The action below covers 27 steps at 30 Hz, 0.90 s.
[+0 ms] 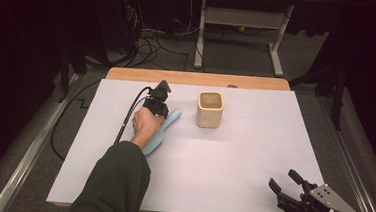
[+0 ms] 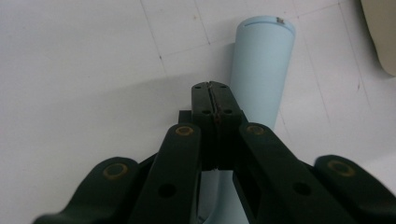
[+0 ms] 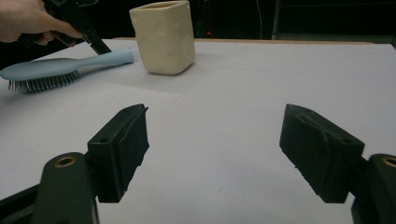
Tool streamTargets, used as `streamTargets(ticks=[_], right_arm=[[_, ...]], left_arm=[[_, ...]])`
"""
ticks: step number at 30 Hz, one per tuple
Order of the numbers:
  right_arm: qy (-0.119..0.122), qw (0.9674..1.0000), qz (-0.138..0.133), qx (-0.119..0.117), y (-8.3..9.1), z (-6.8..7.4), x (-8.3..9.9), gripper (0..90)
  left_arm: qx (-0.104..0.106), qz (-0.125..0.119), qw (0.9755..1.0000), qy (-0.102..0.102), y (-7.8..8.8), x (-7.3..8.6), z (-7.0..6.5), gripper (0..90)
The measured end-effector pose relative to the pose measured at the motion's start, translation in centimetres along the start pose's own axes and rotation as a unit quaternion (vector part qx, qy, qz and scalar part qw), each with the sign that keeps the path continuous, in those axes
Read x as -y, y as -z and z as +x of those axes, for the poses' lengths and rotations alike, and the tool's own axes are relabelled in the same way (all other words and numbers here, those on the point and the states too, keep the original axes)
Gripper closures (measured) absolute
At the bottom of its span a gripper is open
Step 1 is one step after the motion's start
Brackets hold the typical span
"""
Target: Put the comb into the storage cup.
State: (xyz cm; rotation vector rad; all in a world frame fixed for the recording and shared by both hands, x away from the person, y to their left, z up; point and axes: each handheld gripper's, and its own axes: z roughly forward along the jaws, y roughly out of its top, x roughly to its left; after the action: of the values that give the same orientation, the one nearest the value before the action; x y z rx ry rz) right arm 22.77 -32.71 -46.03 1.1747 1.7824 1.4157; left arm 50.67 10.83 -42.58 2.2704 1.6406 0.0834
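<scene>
Left claw [image 2: 215,100] closed, empty, seemingly just above brush [image 3: 60,70] handle | right claw [image 3: 224,154] apart, idle near counter [image 1: 252,155] corner | cup [image 1: 210,109] upright beside brush

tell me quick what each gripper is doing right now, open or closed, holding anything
Left gripper: fingers closed together over the light blue hairbrush handle, nothing visibly between them.
Right gripper: fingers wide open, empty, near the table's front edge.
</scene>
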Motion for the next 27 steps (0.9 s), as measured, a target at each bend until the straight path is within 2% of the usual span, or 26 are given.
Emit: streamTargets(ticks=[22, 27], right_arm=[[0.001, 1.0, 0.0, 0.0, 0.0, 0.0, 0.0, 24.2], [0.003, 1.0, 0.0, 0.0, 0.0, 0.0, 0.0, 24.2]], left_arm=[[0.011, 0.019, 0.9995, -0.024, -0.5, 0.4, -1.3, 89.6], [0.012, 0.021, 0.9991, -0.035, -0.3, 0.6, -1.7, 89.7]])
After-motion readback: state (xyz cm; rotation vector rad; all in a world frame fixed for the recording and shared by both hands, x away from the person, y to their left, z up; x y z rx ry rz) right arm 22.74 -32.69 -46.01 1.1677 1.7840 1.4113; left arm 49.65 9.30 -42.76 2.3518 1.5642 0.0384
